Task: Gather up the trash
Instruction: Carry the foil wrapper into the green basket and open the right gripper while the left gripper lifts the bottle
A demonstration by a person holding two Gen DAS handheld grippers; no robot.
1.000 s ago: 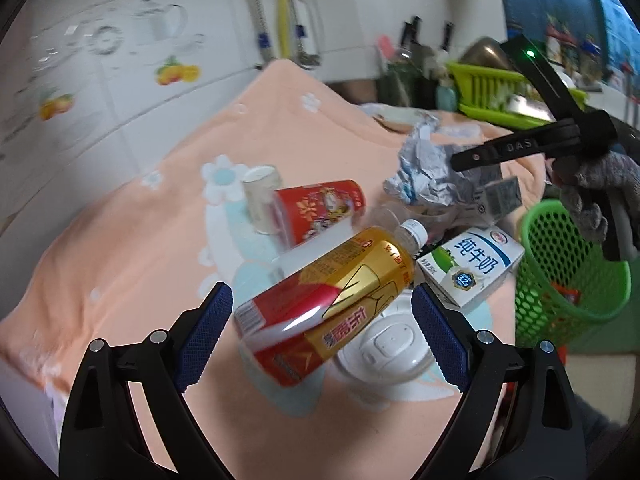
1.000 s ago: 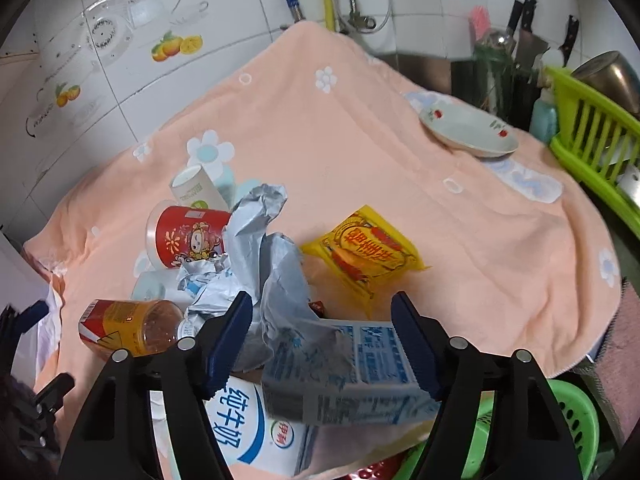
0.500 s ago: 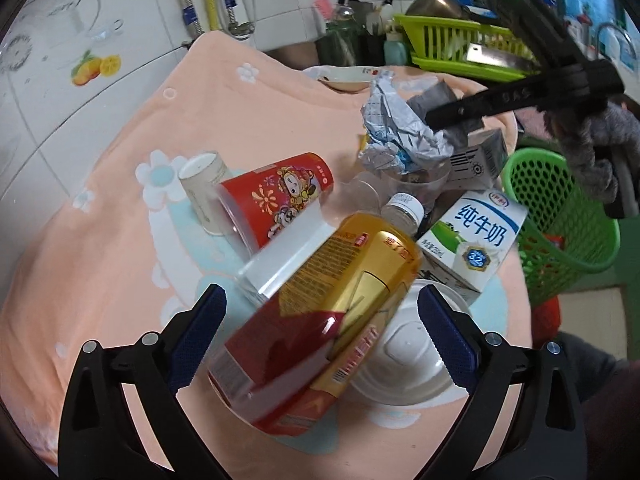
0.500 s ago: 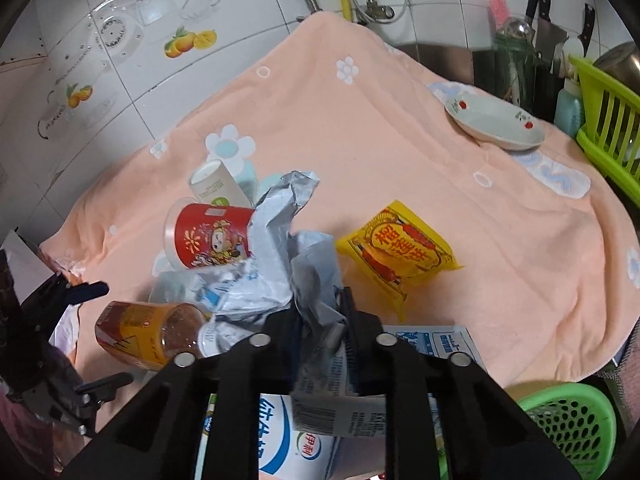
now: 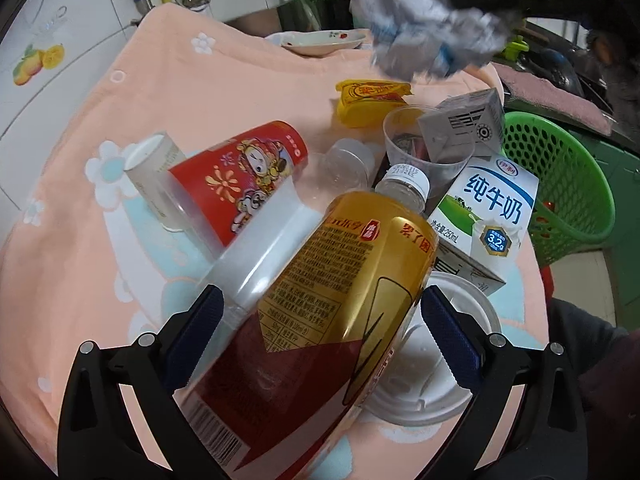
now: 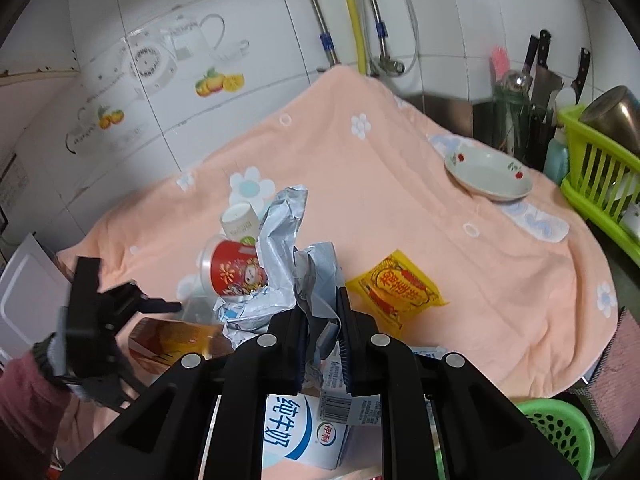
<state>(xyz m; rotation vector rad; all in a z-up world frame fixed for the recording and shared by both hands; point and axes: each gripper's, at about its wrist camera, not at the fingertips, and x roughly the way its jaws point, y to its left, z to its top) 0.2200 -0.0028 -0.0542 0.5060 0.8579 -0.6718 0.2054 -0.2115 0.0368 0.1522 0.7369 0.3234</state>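
My left gripper (image 5: 320, 320) is open, its jaws either side of a gold and red drink bottle (image 5: 320, 320) lying on the peach towel (image 5: 160, 92). My right gripper (image 6: 322, 312) is shut on a crumpled silver wrapper (image 6: 284, 240), lifted above the pile; the wrapper also shows in the left wrist view (image 5: 424, 20). Around the bottle lie a red cup (image 5: 240, 176), a white cup (image 5: 152, 168), a milk carton (image 5: 488, 216), a grey carton (image 5: 464, 124), a clear cup (image 5: 424, 148), a white lid (image 5: 432, 360) and a yellow packet (image 5: 372, 96).
A green mesh basket (image 5: 560, 184) stands below the table's right edge. A white dish (image 6: 488, 172) sits at the towel's far end. A green dish rack (image 6: 600, 168) and a knife holder (image 6: 520, 120) stand behind it, with tiled wall and pipes at the back.
My right gripper closed on the silver wrapper and lifted it off the pile. My left gripper moved in closer around the drink bottle, staying open.
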